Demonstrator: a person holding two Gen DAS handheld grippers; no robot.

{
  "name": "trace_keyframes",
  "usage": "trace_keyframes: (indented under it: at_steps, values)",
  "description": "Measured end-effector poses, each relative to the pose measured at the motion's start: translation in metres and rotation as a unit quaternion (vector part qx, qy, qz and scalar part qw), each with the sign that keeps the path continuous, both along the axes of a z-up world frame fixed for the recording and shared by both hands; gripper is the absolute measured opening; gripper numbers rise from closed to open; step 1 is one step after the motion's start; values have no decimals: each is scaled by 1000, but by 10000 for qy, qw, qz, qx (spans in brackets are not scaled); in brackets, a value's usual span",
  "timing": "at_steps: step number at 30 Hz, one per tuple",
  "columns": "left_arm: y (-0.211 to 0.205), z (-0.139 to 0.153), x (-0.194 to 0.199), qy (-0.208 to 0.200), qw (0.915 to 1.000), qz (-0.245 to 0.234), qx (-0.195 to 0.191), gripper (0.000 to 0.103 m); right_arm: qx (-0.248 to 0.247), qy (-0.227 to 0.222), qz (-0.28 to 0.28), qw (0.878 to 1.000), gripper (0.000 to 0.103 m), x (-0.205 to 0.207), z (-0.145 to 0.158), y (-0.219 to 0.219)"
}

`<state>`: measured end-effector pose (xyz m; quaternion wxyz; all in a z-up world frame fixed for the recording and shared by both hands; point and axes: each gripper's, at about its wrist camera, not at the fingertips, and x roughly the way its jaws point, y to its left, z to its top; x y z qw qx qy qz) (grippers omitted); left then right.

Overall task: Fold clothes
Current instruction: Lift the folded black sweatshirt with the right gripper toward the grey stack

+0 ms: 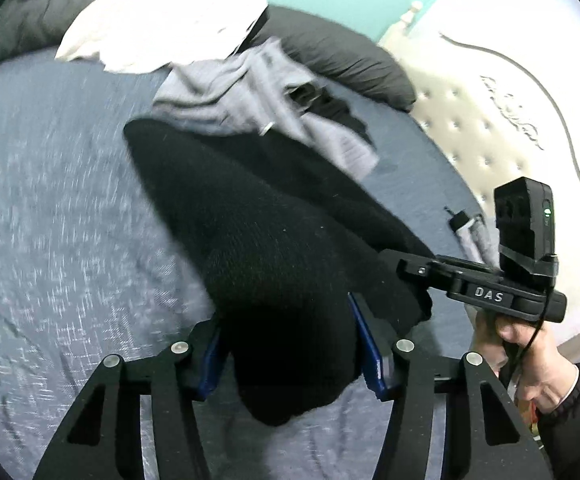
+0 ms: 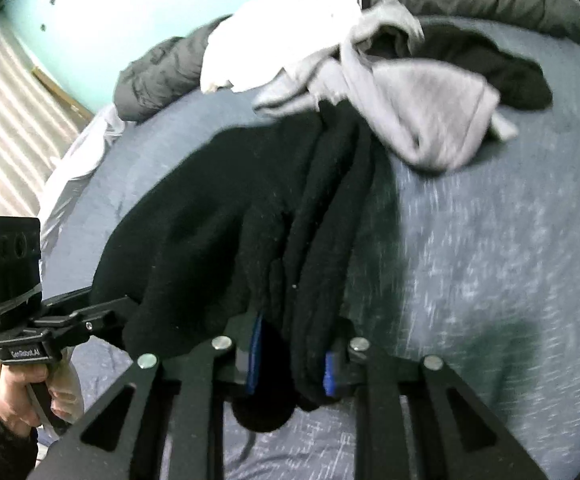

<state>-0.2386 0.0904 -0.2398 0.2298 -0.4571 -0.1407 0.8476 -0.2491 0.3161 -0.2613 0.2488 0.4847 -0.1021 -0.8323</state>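
A blue-grey bed [image 1: 50, 200] carries a black garment [image 1: 250, 220], grey clothes [image 1: 226, 92], a white cloth [image 1: 162, 24] and dark pillows [image 1: 342, 52].

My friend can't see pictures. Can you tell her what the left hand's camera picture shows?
The left gripper has its jaws shut on a black garment, lifting it off a blue-grey bed. The right gripper holds its other end. Grey and white clothes are piled behind.

Both wrist views look close down over the bed [image 1: 50, 200], sharing the black garment [image 1: 258, 232] and far clothes pile [image 2: 390, 80].
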Motion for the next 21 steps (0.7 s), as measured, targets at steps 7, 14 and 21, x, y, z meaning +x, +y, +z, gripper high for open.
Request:
trace_keyframes:
  at_steps: [7,14,21]
  values:
    - [40,61,23,369,9990,-234,-58,59,-95,337,13,9994,22,15,57,15]
    - [103,106,44,678,9959,-585,-116,59,-63,684,-152,9975,21,51,110,65]
    - [174,139,54,894,9916,-931,-21,59,57,955,-482,9942,21,83,153,129]
